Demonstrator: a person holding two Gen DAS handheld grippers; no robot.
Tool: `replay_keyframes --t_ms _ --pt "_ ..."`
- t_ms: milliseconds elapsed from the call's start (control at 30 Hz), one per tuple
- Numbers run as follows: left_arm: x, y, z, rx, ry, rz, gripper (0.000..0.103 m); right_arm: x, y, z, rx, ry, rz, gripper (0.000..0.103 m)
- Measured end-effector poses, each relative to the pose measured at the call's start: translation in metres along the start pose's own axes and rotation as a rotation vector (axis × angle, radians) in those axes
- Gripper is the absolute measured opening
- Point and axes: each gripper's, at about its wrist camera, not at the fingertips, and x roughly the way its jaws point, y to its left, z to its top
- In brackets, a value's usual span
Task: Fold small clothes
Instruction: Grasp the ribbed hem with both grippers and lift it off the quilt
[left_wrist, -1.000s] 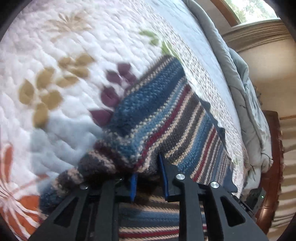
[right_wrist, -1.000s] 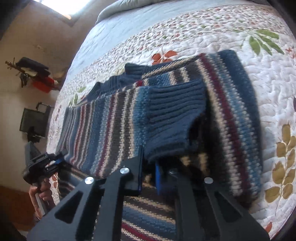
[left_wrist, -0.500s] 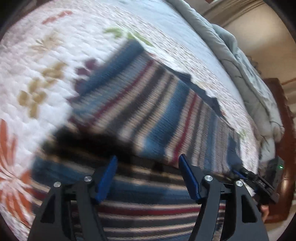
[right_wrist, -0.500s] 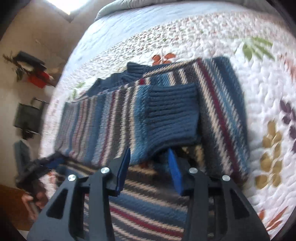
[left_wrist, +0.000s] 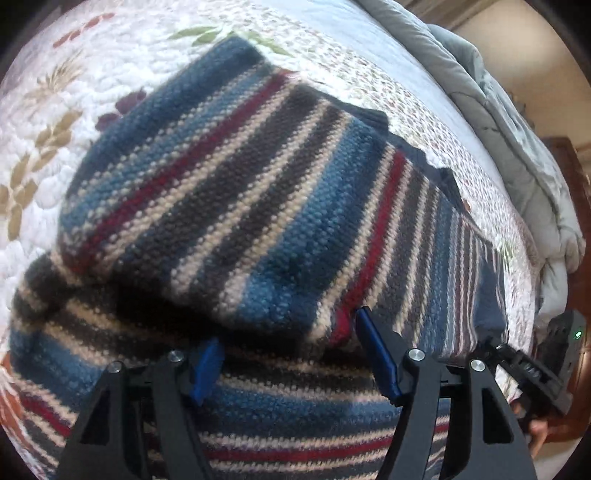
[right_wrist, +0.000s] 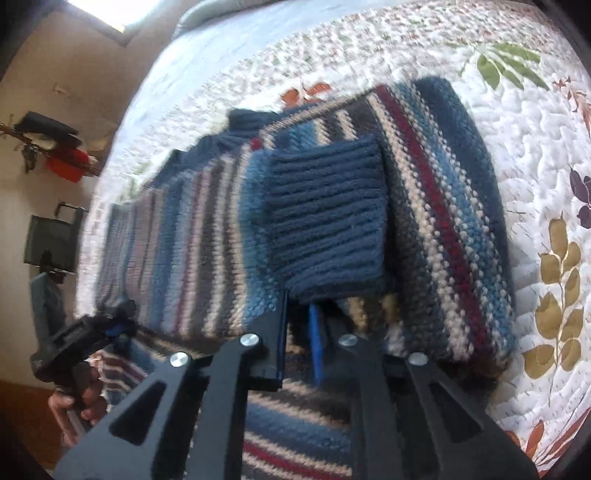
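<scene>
A striped knitted sweater in blue, grey, cream and red lies on a quilted bedspread. In the left wrist view my left gripper is open, its blue pads spread just in front of a folded-over striped part. In the right wrist view the sweater lies with a ribbed navy cuff folded on top. My right gripper is nearly shut, its jaws a narrow gap apart at the cuff's near edge; whether it pinches cloth is unclear. The left gripper shows at the left there.
The white floral quilt covers the bed. A grey duvet is bunched along the far right edge. In the right wrist view the quilt stretches right; a wall, red object and dark furniture stand at left.
My left gripper let go of the sweater and opened wide, drawing back. My right gripper opened half a second ago and has since closed to a narrow gap at the navy cuff.
</scene>
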Motion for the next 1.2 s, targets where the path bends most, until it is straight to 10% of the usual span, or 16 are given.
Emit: replay_keyframes --t_ms 367,667,1200 --pt "-0.061 0.034 -0.104 0.152 0.038 0.043 0.071 -0.063 0.002 -0.147 -0.13 0.051 0.059 0.029" --pt "-0.059 0.026 -0.16 0.281 -0.008 0.151 0.074 -0.04 -0.01 -0.221 -0.025 0.125 0.062 0.028" --pt "-0.086 -0.006 -0.276 0.241 0.24 -0.135 0.074 -0.066 0.05 -0.305 -0.088 0.236 0.215 0.04"
